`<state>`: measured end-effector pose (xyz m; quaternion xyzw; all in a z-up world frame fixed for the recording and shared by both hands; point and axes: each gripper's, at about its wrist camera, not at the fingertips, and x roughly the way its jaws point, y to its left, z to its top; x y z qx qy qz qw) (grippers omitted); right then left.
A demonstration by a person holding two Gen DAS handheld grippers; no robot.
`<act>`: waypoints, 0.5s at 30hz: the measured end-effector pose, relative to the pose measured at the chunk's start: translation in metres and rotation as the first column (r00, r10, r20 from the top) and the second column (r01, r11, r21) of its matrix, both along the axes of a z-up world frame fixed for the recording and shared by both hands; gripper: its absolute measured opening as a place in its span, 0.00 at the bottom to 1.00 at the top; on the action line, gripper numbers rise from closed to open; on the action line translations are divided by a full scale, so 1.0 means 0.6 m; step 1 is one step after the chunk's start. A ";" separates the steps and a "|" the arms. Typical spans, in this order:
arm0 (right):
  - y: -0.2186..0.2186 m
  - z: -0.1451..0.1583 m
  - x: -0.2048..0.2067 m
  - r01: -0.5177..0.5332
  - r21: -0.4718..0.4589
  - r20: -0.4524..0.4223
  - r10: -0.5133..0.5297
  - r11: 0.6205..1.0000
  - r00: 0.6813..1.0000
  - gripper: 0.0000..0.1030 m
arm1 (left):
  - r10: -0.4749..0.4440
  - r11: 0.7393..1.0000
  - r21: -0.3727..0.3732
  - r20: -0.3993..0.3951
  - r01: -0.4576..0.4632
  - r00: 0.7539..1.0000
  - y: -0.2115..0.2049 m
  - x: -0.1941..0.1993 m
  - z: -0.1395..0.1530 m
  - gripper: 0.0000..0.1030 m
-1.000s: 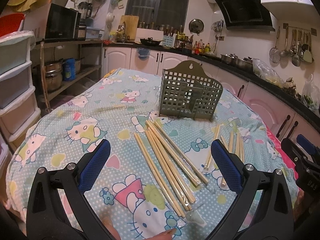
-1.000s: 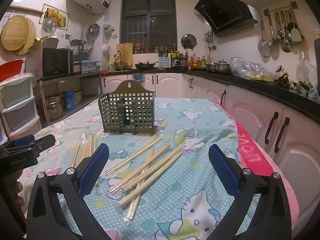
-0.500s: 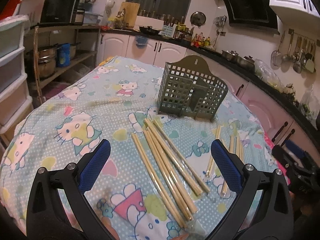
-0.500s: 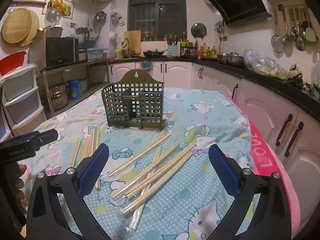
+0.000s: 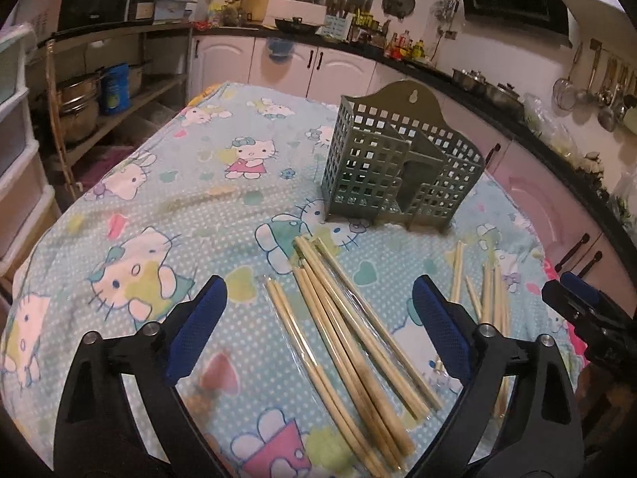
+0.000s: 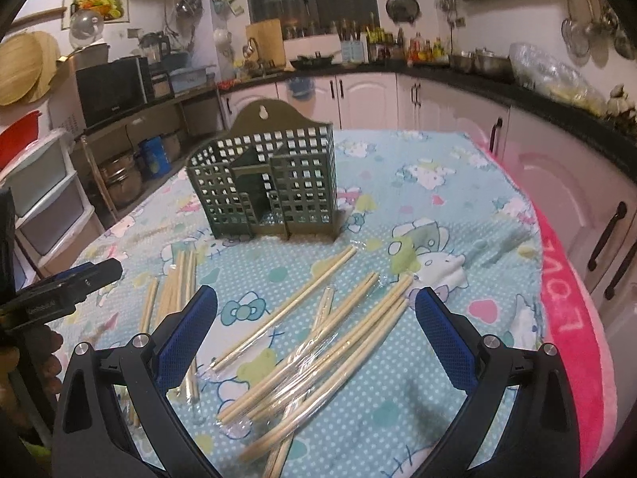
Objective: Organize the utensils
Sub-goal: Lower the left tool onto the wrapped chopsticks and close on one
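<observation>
A green perforated utensil holder [image 5: 402, 171] stands upright on the table and also shows in the right wrist view [image 6: 266, 187]. Several wooden chopsticks in clear wrap [image 5: 350, 338] lie in front of it under my left gripper [image 5: 318, 330], which is open and empty above them. A second pile of wrapped chopsticks [image 6: 318, 350] lies under my right gripper [image 6: 314, 338], also open and empty. A few more chopsticks [image 6: 175, 290] lie to the left in the right wrist view.
The table wears a blue cartoon-cat cloth [image 5: 159, 215] with a pink edge [image 6: 569, 318]. Plastic drawers [image 5: 16, 159] and a shelf with pots [image 5: 79, 103] stand to the left. Kitchen cabinets [image 6: 557, 183] run along the right.
Both grippers have moved forward and lower toward the chopsticks and the holder. Both stay open.
</observation>
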<state>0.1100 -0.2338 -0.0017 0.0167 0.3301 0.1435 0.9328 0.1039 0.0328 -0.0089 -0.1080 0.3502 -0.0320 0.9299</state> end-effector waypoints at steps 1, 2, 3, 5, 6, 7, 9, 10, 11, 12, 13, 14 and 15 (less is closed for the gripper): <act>-0.001 -0.001 0.006 0.001 -0.003 -0.010 -0.001 1.000 1.000 0.93 | -0.010 1.000 -0.012 -0.010 0.010 1.000 0.002 0.007 -0.002 0.77; -0.001 -0.005 0.015 -0.002 -0.002 -0.027 0.002 1.000 1.000 0.92 | -0.023 0.999 -0.025 -0.018 0.023 1.000 0.004 0.015 -0.004 0.76; -0.003 -0.008 0.024 -0.001 -0.002 -0.043 0.001 1.000 0.999 0.86 | -0.029 0.999 -0.031 -0.028 0.028 0.999 0.004 0.021 -0.006 0.74; -0.004 -0.013 0.041 -0.006 0.006 -0.072 0.006 1.000 0.997 0.80 | -0.035 0.999 -0.038 -0.051 0.033 0.998 0.007 0.034 -0.012 0.64; -0.005 -0.016 0.049 -0.005 0.009 -0.086 0.005 1.000 0.996 0.79 | -0.048 0.998 -0.050 -0.068 0.045 0.996 0.010 0.042 -0.016 0.62; -0.006 -0.020 0.058 -0.004 0.012 -0.104 0.005 1.000 0.995 0.77 | -0.055 0.997 -0.062 -0.080 0.050 0.995 0.012 0.049 -0.020 0.55; -0.006 -0.027 0.070 -0.005 0.014 -0.131 0.007 1.000 0.991 0.69 | -0.065 0.995 -0.085 -0.104 0.057 0.992 0.018 0.061 -0.029 0.45; -0.007 -0.030 0.075 -0.008 0.019 -0.141 0.010 1.000 0.990 0.67 | -0.071 0.993 -0.100 -0.112 0.060 0.991 0.021 0.067 -0.033 0.37; -0.008 -0.034 0.081 -0.009 0.023 -0.155 0.013 1.000 0.988 0.65 | -0.073 0.991 -0.116 -0.124 0.059 0.990 0.026 0.071 -0.036 0.31; -0.008 -0.037 0.085 -0.010 0.023 -0.164 0.014 1.000 0.986 0.62 | -0.075 0.990 -0.129 -0.141 0.057 0.987 0.029 0.081 -0.042 0.28; -0.008 -0.040 0.089 -0.014 0.024 -0.172 0.018 1.000 0.985 0.61 | -0.077 0.989 -0.135 -0.156 0.056 0.985 0.031 0.088 -0.046 0.25; -0.008 -0.044 0.093 -0.017 0.023 -0.181 0.021 1.000 0.983 0.58 | -0.078 0.989 -0.141 -0.172 0.054 0.982 0.034 0.097 -0.052 0.23; -0.009 -0.045 0.096 -0.017 0.021 -0.185 0.020 1.000 0.982 0.57 | -0.076 0.988 -0.146 -0.182 0.050 0.980 0.036 0.102 -0.055 0.23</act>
